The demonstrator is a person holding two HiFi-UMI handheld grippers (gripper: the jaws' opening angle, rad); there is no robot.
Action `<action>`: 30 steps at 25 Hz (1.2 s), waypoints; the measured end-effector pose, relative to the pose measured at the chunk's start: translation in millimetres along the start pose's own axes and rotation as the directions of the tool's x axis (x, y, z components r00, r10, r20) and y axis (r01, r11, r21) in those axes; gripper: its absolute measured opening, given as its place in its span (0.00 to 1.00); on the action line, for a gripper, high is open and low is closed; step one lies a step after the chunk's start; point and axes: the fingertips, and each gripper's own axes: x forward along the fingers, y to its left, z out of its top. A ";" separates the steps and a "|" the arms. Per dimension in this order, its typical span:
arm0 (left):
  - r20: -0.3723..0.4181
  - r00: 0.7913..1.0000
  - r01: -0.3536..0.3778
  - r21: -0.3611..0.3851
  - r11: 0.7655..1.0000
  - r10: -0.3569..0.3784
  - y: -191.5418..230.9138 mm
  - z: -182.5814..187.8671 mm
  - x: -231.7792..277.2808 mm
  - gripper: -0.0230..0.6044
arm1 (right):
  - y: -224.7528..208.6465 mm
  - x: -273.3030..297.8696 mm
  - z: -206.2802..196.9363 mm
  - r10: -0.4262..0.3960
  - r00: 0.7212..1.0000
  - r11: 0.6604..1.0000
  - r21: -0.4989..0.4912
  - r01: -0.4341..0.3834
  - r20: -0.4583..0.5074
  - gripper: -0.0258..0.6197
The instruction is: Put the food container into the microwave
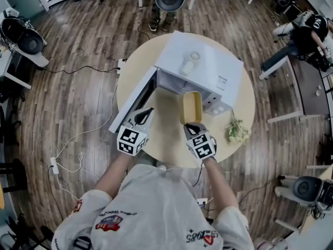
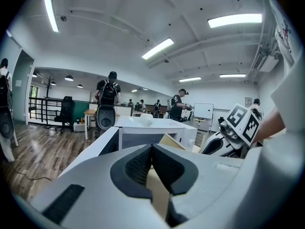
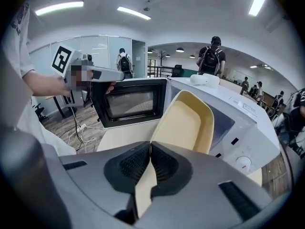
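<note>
2 grippers over a round pale table [image 1: 166, 146], wood flooring all around. On the table, a white microwave [image 1: 208, 69], its door [image 1: 132, 102] swung wide to the left in the head view, cavity open toward the person.

Right gripper [image 3: 150, 146]: jaws clamped on the near rim of the yellow food container [image 3: 187, 120], pads pressed to either side of the thin wall. Container tilted, hollow side showing in both the head view and the right gripper view, nothing seen in it. Held out in front of the microwave, at the right part of the opening beside the control panel, far end close to the mouth of the cavity; past the threshold or not, impossible to tell.

Left gripper [image 2: 152, 148]: jaws closed together, nothing between the pads, only pale table surface seen through the gap lower down. Held near the free edge of the open door, just beside the right gripper in the head view.

On top of the microwave, 1 small white object [image 1: 190, 62], kind unclear. Near the table's right edge, 1 small bunch of pale flowers [image 1: 237, 131], well apart from the container. On the floor at left, a white cable [image 1: 78, 155]
</note>
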 end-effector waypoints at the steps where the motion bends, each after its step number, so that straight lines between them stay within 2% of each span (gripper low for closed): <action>1: -0.003 1.000 0.001 -0.005 1.000 -0.001 2.9 -0.5 3.1 0.04 | -2.8 7.0 0.0 0.004 1.000 1.000 -0.002 -0.004 -0.013 0.06; 4: -0.014 1.000 -0.001 -0.017 1.000 0.001 12.4 -4.2 10.2 0.04 | -13.4 28.6 -1.0 0.002 0.998 1.000 -0.024 -0.003 -0.057 0.06; 13: -0.028 1.000 0.010 -0.035 0.999 -0.011 27.1 -10.0 24.2 0.04 | -44.5 86.1 4.1 -0.036 0.980 0.981 -0.193 -0.002 -0.196 0.06; 20: -0.038 0.999 0.017 -0.055 0.998 -0.019 35.4 -13.8 29.5 0.04 | -65.1 125.6 8.3 -0.087 0.964 0.969 -0.248 0.023 -0.250 0.07; 30: -0.052 0.998 0.018 -0.064 0.998 -0.022 46.4 -21.1 33.9 0.04 | -91.1 153.8 4.4 -0.147 0.945 0.967 -0.245 0.075 -0.293 0.07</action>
